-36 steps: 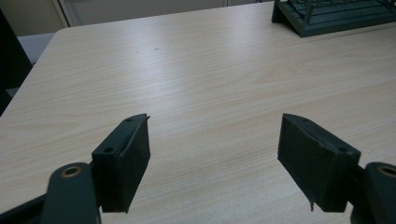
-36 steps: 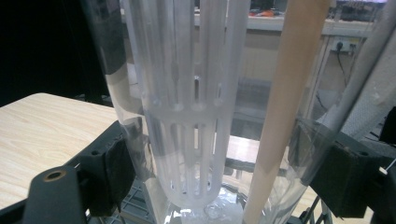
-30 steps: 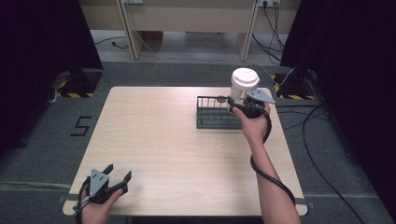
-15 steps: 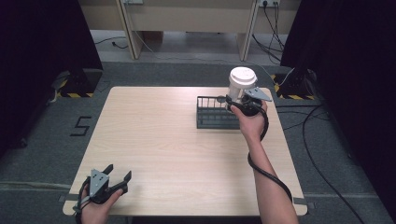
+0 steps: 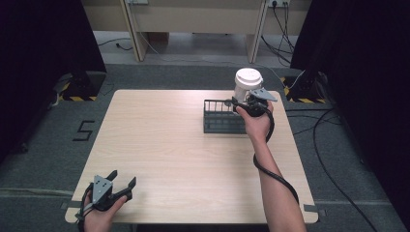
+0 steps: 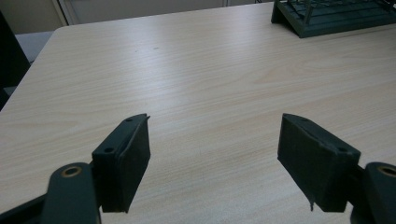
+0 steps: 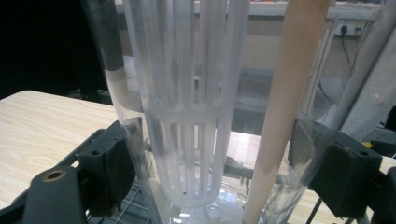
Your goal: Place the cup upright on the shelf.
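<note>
Hardly anything has moved since a second ago: the right tongs (image 5: 240, 102) stay at the far right of the tabletop (image 5: 164, 145), and the clear bottle (image 5: 247, 84) with its white lid stays in them, maybe a little more upright now. From where I stand, the bottle is held above the far end of the dark wire rack (image 5: 222, 117). In the right gripper view its clear wall (image 7: 280, 140) sits between the two jaws, which press it on both sides, and a white slotted insert (image 7: 191, 116) is inside. The left tongs (image 5: 123, 186) rest at the near left corner, jaws wide apart and with nothing between them.

I judge the step in hand is placing the bottle at the rack. The next move asks for a slow, straight lowering, because the bottle is tall and can tip; whether its bottom already touches the rack I cannot tell.
</note>
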`<state>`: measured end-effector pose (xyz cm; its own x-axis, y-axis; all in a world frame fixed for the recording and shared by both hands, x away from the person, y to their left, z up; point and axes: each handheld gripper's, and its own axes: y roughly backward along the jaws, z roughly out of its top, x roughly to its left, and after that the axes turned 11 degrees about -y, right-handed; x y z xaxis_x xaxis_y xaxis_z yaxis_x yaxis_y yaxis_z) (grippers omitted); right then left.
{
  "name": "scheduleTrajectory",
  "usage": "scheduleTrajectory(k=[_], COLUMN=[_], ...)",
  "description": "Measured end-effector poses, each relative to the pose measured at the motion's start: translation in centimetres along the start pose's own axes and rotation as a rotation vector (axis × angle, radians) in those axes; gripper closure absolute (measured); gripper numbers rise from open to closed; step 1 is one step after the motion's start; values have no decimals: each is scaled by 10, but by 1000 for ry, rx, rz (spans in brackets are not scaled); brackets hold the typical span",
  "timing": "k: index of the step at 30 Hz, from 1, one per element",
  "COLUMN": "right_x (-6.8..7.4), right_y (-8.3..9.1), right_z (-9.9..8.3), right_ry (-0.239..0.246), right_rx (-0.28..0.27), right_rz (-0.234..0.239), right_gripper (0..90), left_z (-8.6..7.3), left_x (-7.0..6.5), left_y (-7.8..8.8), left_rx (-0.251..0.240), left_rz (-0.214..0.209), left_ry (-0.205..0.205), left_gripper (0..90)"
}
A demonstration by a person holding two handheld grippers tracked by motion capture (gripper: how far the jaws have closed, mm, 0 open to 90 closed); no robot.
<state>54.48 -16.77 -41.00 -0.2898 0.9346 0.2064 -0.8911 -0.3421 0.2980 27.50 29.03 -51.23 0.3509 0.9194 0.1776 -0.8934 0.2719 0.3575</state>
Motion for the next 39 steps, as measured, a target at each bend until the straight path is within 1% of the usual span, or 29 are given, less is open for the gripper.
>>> scheduleTrajectory(k=[8, 14, 18, 24, 28, 33, 36, 39], right_x=[3, 2, 3, 3, 2, 1, -1, -1], right_y=[-8, -12, -15, -18, -20, -21, -23, -24], right_z=[-1, -5, -7, -11, -15, -17, -19, -19], right_ry=[2, -6, 0, -2, -8, 6, -13, -8], right_rx=[14, 27, 34, 50, 62, 75, 83, 88], right_rz=[-4, -14, -16, -23, -24, -31, -31, -36], right_gripper=[188, 189, 188, 188, 188, 188, 188, 188], left_z=[0, 0, 0, 0, 0, 1, 0, 0], left_x=[0, 0, -1, 0, -1, -2, -1, -1], left_y=[0, 0, 0, 0, -1, -2, -2, -2], left_rx=[0, 0, 0, 0, 1, 0, 1, 2], left_rz=[-1, -2, -2, -3, -4, -9, -6, -9], left_ry=[1, 1, 0, 3, 7, 4, 6, 6], left_gripper=[248, 248, 248, 248, 249, 249, 248, 249])
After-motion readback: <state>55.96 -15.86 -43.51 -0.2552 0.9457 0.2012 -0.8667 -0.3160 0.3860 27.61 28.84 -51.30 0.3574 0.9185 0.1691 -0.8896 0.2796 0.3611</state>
